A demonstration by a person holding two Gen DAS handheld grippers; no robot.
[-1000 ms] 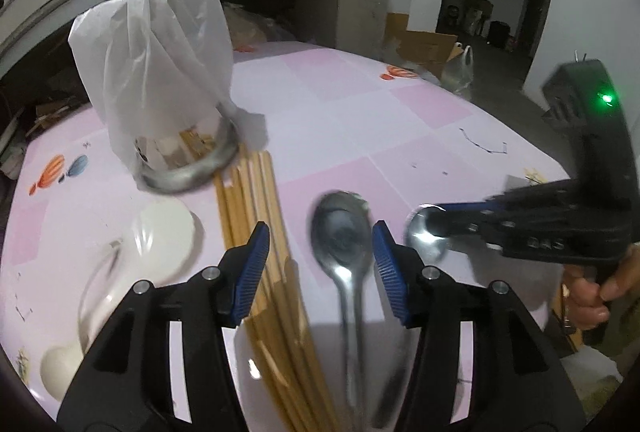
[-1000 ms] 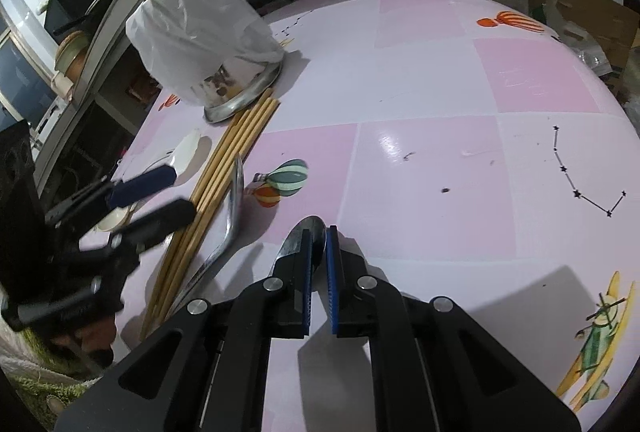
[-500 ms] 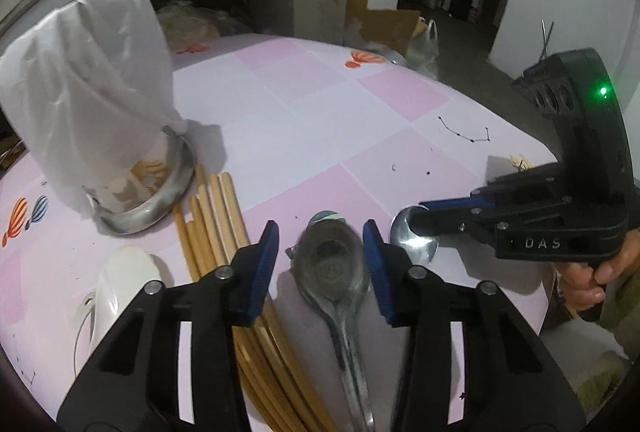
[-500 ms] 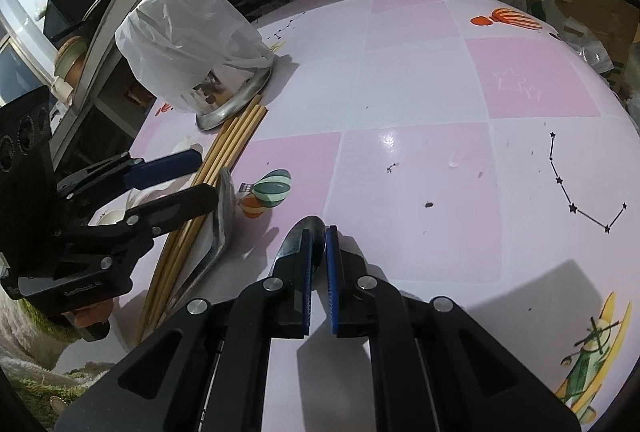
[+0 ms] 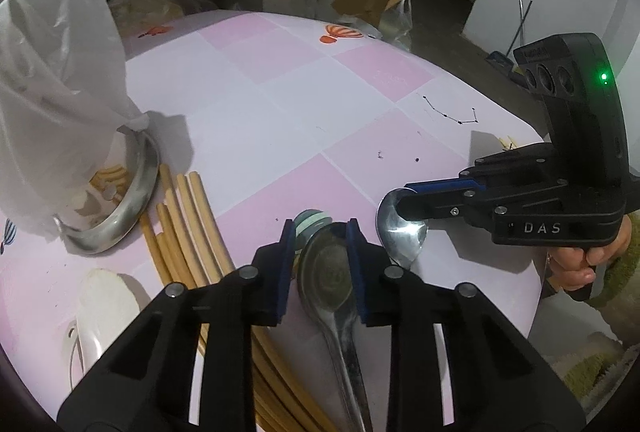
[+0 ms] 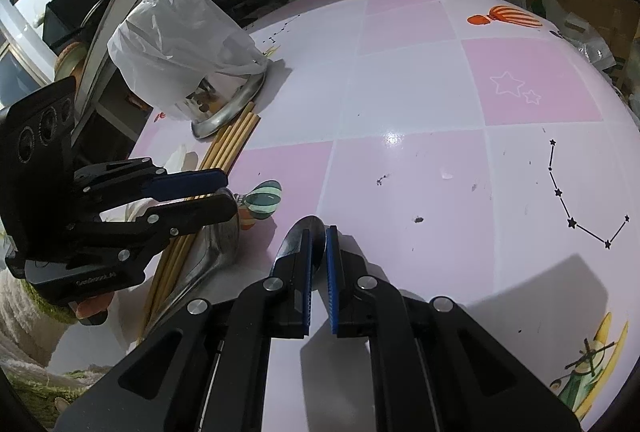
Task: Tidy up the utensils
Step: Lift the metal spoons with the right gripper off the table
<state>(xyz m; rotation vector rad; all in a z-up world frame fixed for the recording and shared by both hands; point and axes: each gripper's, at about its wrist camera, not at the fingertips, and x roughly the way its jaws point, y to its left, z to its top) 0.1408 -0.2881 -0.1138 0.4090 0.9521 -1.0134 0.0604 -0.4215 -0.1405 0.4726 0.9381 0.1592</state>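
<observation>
Steel, stiff and slippery: your left tongs (image 5: 320, 238) are closing around the spoon (image 5: 326, 272) bowl on the desk (image 5: 280, 104); grip the neck instead. From the right, your tongs (image 6: 319, 244) stay clamped on another spoon's (image 6: 318, 228) bowl.

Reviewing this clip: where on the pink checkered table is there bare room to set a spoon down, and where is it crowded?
Free: the wide checkered stretch of the table between the bagged metal bowl and the constellation print. Crowded: the near-left part, where chopsticks, a white ceramic spoon, the left gripper closing round a metal spoon, and the right gripper gripping another spoon sit together.
</observation>
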